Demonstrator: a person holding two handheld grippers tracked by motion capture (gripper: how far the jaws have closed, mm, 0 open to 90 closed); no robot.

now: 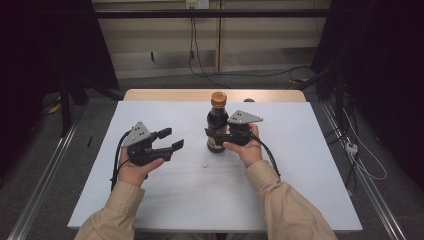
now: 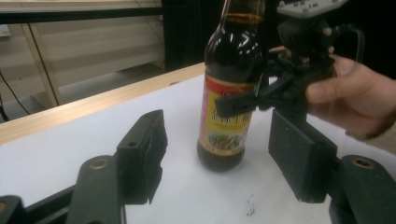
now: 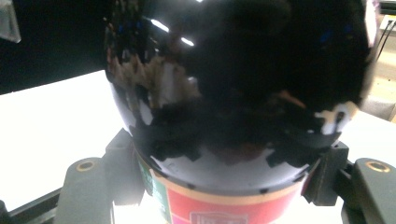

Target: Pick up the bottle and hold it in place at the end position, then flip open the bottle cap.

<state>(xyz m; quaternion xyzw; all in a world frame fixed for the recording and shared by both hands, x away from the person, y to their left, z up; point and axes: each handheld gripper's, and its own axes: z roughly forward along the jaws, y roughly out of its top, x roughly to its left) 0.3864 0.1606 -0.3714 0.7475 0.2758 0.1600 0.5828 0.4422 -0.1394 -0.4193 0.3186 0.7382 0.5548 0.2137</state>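
A dark sauce bottle (image 1: 217,125) with a brown cap and a red and yellow label stands upright near the middle of the white table (image 1: 300,175). My right gripper (image 1: 216,134) comes in from the right and is shut on the bottle's body at label height. In the right gripper view the glossy bottle (image 3: 233,93) sits tight between both jaws. My left gripper (image 1: 172,139) hovers to the left of the bottle, open, with nothing between its jaws. In the left gripper view the bottle (image 2: 229,93) stands beyond its fingers (image 2: 144,149), with the right gripper (image 2: 261,100) clamped on the label.
A strip of bare wood (image 1: 175,95) runs along the table's far edge. A small dark speck (image 1: 205,165) lies on the white surface in front of the bottle. Cables and dark stands surround the table on the floor.
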